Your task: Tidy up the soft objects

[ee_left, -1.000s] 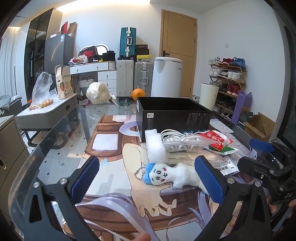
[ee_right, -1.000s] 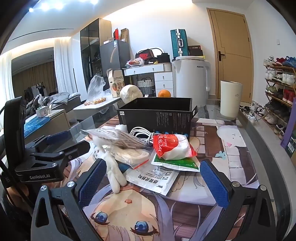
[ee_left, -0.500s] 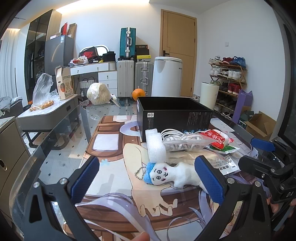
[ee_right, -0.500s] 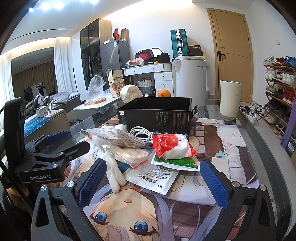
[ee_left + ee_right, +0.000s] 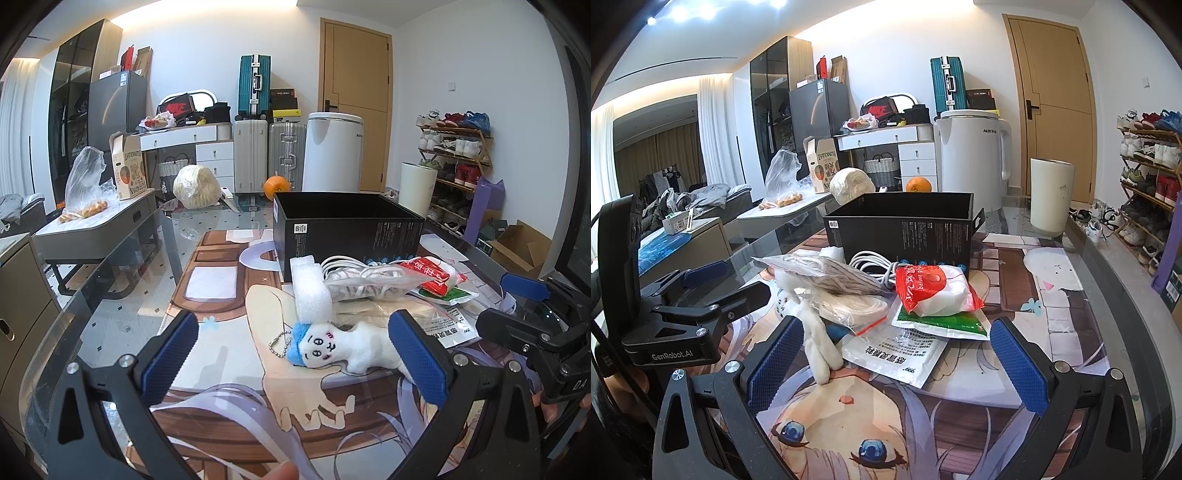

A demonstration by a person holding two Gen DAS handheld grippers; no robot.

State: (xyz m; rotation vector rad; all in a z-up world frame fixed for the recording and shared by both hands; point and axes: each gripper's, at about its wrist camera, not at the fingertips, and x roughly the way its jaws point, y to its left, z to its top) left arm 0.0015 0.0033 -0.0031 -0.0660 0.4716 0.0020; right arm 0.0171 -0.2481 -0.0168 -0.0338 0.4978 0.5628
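Observation:
A white plush toy with a blue cap (image 5: 340, 347) lies on the table mat, its legs showing in the right wrist view (image 5: 820, 350). Behind it are a white foam piece (image 5: 310, 291), a clear bag of white cord (image 5: 365, 284), a red and white packet (image 5: 932, 290), a green packet (image 5: 945, 325) and a white printed pouch (image 5: 897, 356). An open black box (image 5: 347, 229) stands beyond them. My left gripper (image 5: 295, 354) is open, just short of the plush toy. My right gripper (image 5: 894, 363) is open, just short of the white pouch.
The glass table (image 5: 122, 295) carries an anime-print mat (image 5: 960, 413). A white cylinder bin (image 5: 1051, 195) stands at the table's far right. An orange (image 5: 277, 186) and a wrapped round bundle (image 5: 195, 186) sit at the far end. Suitcases, a shoe rack and a side table stand beyond.

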